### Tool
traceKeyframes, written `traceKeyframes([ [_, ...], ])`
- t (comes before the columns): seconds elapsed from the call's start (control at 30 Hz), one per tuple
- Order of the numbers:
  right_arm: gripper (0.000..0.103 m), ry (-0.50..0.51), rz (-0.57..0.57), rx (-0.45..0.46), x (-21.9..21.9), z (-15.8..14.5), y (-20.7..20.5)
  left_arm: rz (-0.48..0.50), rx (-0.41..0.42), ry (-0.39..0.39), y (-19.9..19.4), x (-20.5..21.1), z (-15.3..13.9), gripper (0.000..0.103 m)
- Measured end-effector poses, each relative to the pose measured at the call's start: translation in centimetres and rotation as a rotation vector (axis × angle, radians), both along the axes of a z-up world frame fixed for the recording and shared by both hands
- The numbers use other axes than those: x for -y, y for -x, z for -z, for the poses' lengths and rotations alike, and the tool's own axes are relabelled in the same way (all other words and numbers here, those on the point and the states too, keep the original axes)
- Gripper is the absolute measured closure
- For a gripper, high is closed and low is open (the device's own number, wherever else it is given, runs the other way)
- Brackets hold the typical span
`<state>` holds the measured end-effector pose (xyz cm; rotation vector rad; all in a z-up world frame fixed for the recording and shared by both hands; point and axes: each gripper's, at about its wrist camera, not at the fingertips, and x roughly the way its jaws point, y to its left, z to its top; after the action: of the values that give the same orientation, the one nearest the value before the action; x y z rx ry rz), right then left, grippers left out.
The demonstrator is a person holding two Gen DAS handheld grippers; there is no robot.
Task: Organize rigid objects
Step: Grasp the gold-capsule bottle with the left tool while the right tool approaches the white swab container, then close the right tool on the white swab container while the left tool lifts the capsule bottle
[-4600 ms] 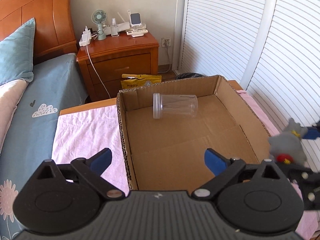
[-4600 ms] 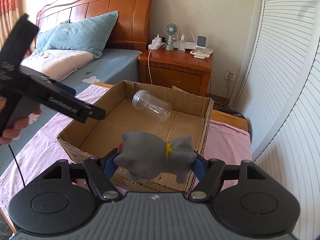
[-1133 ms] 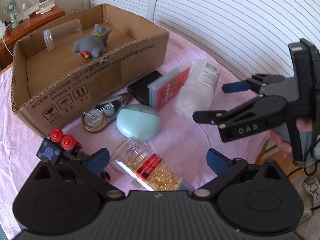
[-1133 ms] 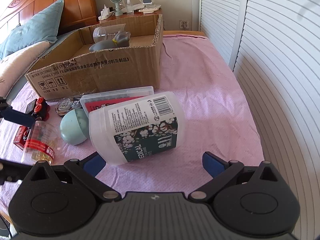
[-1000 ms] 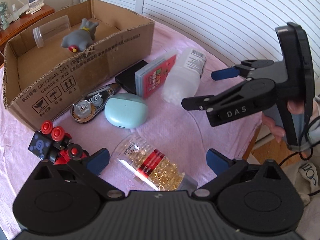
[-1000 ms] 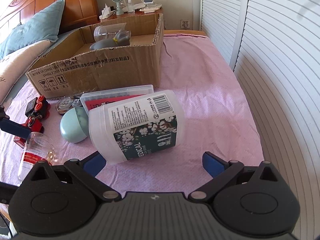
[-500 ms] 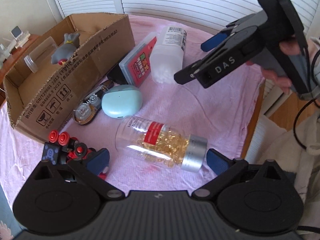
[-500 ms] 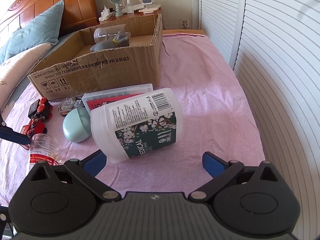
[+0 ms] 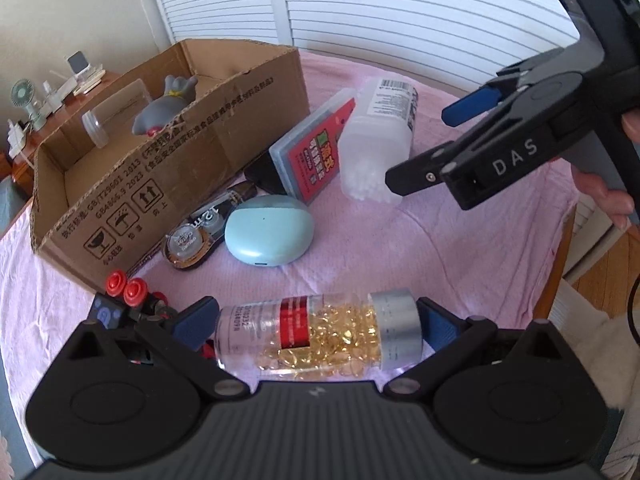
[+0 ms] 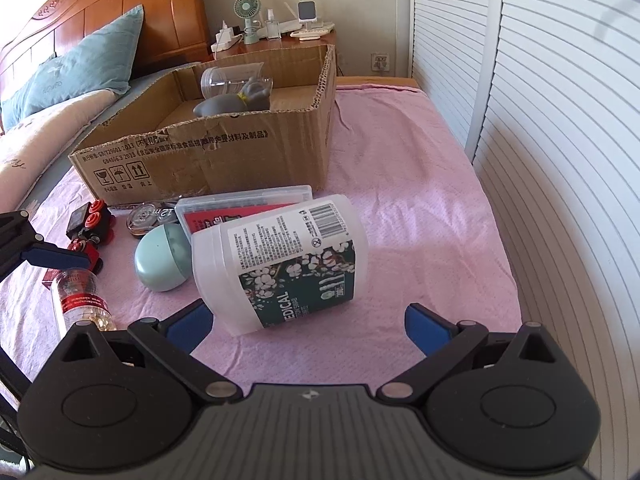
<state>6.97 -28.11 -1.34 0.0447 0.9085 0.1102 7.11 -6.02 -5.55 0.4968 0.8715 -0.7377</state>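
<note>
The left gripper (image 9: 316, 322) is low over the pink cloth (image 9: 400, 248), and its two blue fingers (image 9: 196, 320) stand wide apart, one at each end of the capsule bottle (image 9: 316, 336). This bottle lies on its side, w/ clear body, red label, gold capsules inside and a silver cap (image 9: 394, 326) twd the right finger. I cannot tell if the pads touch the bottle ends already; they are at least just beside them.

The right gripper (image 10: 306, 326) is also spread open and holds nothing. It hovers in front of the cotton swab jar (image 10: 280, 264), a white plastic container lying on its side w/ a dark flower label and a barcode. In the left wrist view the same gripper (image 9: 444, 148) is seen from the side, above the jar (image 9: 380, 140), w/ a hand (image 9: 616, 196) on its grip.

Other things on the cloth, near the jar: a flat card case (image 10: 244, 208) w/ red print, leaning on the jar; a light blue oval case (image 9: 269, 230); a tape dispenser (image 9: 196, 236); a small red-and-black toy (image 10: 90, 228) at the left.

Behind them stands the cardboard box (image 10: 208, 160), open on top. Inside it are a grey toy figure (image 10: 236, 102) and a clear plastic cup (image 10: 228, 76) on its side, next to each other.
</note>
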Motion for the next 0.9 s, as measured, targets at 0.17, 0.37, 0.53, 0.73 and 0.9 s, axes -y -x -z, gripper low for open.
traceKeyframes([
  [0.17, 0.0, 0.019, -0.053, 0.019, -0.8, 0.1, -0.7, -0.095, -0.026, 0.071, 0.4, -1.4, 0.1, 0.001],
  [0.37, 0.0, 0.049, -0.089, 0.065, -1.9, 0.3, -0.8, -0.141, -0.033, 0.12, 0.8, -2.0, -0.2, 0.001],
  [0.53, 0.0, 0.045, -0.097, 0.092, -1.8, 0.2, -0.9, -0.143, -0.011, 0.107, 1.3, -1.3, -0.1, 0.003],
  [0.73, 0.004, 0.064, -0.123, 0.125, -2.0, 0.0, -0.6, -0.146, 0.007, 0.104, 1.3, -1.1, -0.2, 0.004],
  [0.9, 0.015, 0.089, -0.134, 0.133, -2.0, 0.2, -0.7, -0.146, -0.005, 0.114, 1.0, -1.1, -0.6, 0.009],
])
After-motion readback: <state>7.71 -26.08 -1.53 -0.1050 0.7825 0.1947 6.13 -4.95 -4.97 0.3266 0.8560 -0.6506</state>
